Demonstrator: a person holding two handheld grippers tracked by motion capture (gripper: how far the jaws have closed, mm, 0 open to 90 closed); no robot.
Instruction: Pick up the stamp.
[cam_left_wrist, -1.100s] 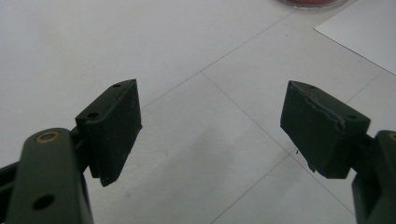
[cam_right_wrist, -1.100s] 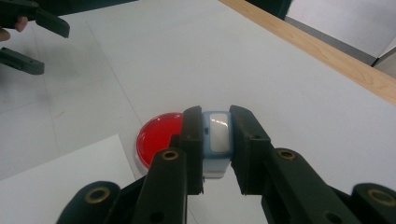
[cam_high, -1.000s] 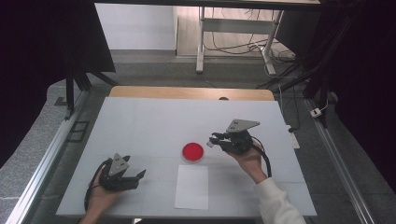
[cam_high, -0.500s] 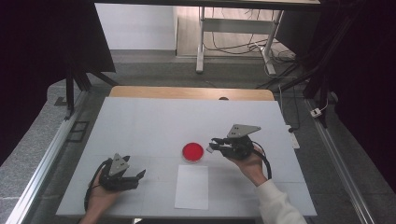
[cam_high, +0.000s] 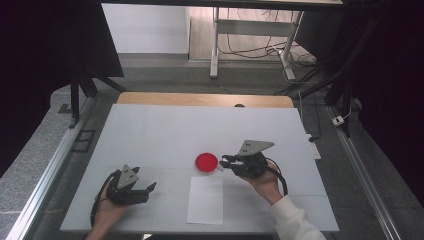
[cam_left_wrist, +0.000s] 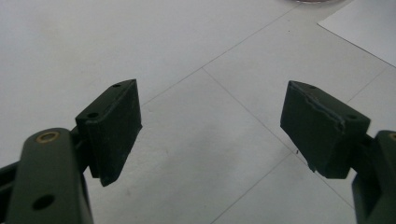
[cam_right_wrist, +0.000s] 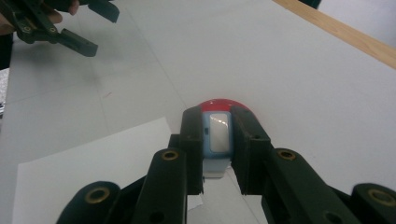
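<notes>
While the white table (cam_high: 165, 130) carries just a paper sheet (cam_high: 205, 200) near the front edge and a red dish (cam_high: 206, 162) beyond it, the right gripper (cam_high: 224, 162) sits just right of that dish, jaws clamped on a small pale-blue stamp-like block (cam_right_wrist: 216, 140). Left gripper (cam_high: 148, 188) rests near-left, jaws wide apart, holding nothing. My advice: keep the block level, press straight down, no sliding.

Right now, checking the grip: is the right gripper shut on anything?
Shut. The right gripper clamps a small pale-blue stamp, just before the red dish.
</notes>
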